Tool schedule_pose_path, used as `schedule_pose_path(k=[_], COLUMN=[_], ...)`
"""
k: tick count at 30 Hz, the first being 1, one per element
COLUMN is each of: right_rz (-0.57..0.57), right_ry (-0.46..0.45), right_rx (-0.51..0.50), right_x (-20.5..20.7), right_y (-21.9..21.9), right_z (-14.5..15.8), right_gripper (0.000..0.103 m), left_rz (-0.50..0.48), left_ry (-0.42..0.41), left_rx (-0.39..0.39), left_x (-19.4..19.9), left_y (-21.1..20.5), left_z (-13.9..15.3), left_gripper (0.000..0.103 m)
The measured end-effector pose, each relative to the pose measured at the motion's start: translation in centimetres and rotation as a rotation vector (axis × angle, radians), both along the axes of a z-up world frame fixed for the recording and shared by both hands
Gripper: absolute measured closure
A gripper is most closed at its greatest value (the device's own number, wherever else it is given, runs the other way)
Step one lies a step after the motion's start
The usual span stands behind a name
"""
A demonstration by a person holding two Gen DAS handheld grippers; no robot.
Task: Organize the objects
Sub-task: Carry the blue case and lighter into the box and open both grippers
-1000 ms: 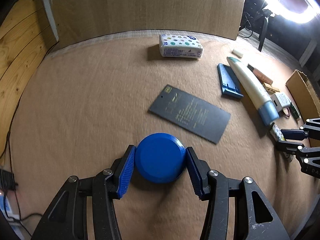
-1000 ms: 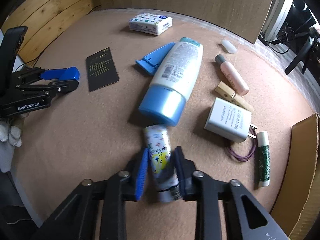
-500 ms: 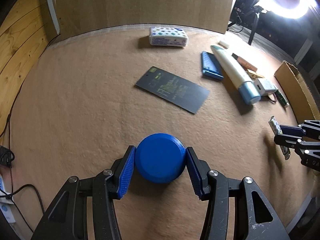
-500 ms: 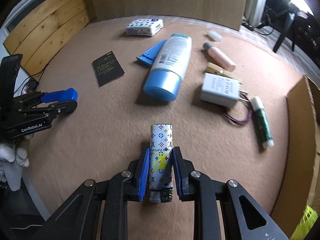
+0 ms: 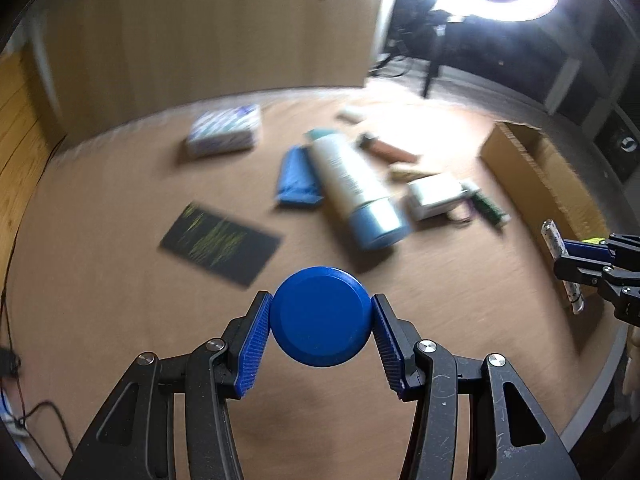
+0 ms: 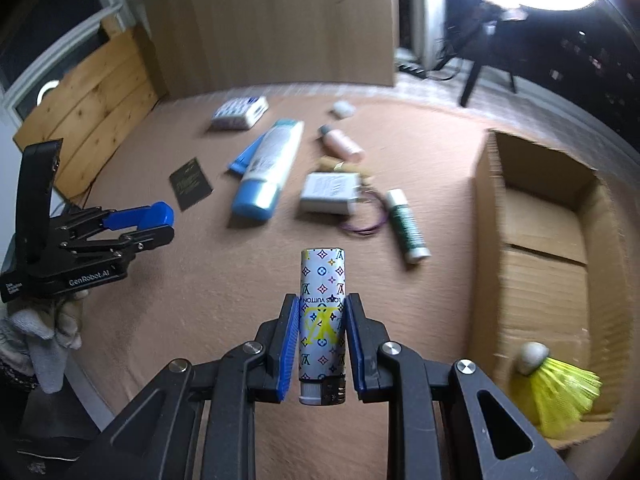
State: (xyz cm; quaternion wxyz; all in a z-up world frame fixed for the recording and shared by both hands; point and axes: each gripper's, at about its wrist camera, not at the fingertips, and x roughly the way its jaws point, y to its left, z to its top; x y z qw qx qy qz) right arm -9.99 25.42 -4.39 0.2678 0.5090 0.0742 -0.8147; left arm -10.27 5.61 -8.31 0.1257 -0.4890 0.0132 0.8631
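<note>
Two grips: each of your grippers is clamped on one thing, both held clear above the brown table [image 6: 168, 320].
Left gripper [image 5: 320, 326]: your blue pads press both sides of the round blue lid [image 5: 320, 316], flat face toward the camera.
Right gripper [image 6: 322, 336]: your pads squeeze the patterned white lighter [image 6: 322, 312] about its lower half; its top sticks out past the fingertips.
Left view only: motion blur smears the table items, yet you can see your right gripper side-on at the right edge, with the lighter crossing its jaws.
Right view only: the cardboard box's [image 6: 486, 208] inside shows, with a yellow shuttlecock [image 6: 560, 384] lying in its near corner; your left gripper appears at the left edge, and a gloved hand [image 6: 40, 320] below it.
Both views: a white-and-blue tube [image 6: 268, 168] lies beside a blue flat piece [image 5: 298, 178]; the black card [image 5: 220, 242] sits apart to the left, the tissue pack [image 6: 240, 112] near the far edge.
Near the box: a white charger [image 6: 330, 192], a purple loop [image 6: 370, 220] touching it, and a green stick [image 6: 406, 224] just beside.
Farther back: a pink bottle [image 6: 342, 144] and a small white piece [image 6: 344, 109].
</note>
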Motion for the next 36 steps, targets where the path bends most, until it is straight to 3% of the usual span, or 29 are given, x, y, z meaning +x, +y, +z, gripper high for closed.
schedule_pose_path(k=[16,27,36], right_rz=[-0.207,-0.295,-0.318], right_ry=[0.079,0.075,0.061], right_rx=[-0.003,0.025,0.016], right_x=[-1.6,-2.6,-3.2], right_y=[12.2,17.9,20.0], right_z=[3.5,2.6,1.9], right_gripper=[0.082,0.082,0.082], left_rz=[-0.217,-0.325,-0.374], left_ry=[0.074,0.088,0.083], left_rx=[0.042,0.055,0.032], left_x=[-3.0,-5.1,-5.9], left_y=[14.4,23.6,27.9], left_z=[4.1,4.9,4.6], left_gripper=[0.049,0.049,0.049])
